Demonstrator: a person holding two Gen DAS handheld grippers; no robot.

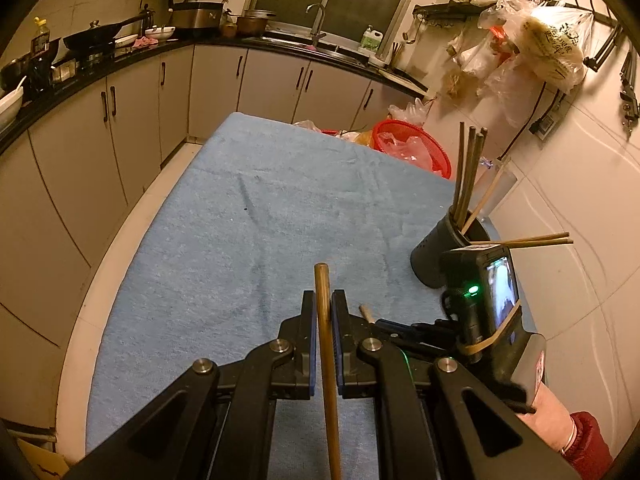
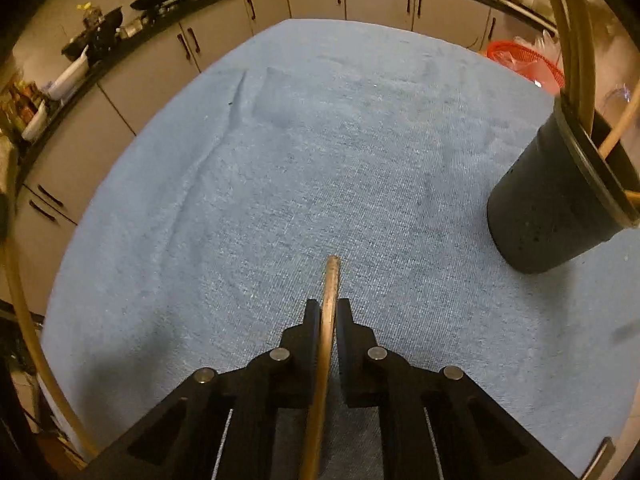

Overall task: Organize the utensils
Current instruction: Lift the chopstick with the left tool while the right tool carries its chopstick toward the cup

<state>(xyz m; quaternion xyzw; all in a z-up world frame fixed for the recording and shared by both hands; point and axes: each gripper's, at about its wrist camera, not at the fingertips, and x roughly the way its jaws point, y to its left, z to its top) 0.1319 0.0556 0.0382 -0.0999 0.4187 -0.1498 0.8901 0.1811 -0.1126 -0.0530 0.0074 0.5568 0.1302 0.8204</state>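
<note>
While the left gripper (image 1: 324,300) pinches a chopstick (image 1: 326,344) between its jaws, the stick runs up between the blue pads and its blunt end pokes out past the tips, above the blue cloth (image 1: 248,216) that covers the surface. In the right wrist view the right gripper (image 2: 329,308) likewise has its jaws pressed onto a second chopstick (image 2: 326,344), whose end juts forward over the cloth. Seen from the left wrist, the right gripper sits low and just to the right, with a sleeve (image 1: 588,440) behind it and a lit screen on its back. The black holder (image 1: 440,252) stands upright on the cloth near the right edge, beside the tiled wall, with several dark and pale chopsticks already in it, some upright, some leaning out to the right. A red basket (image 1: 416,144) lies beyond the surface's far end.
</note>
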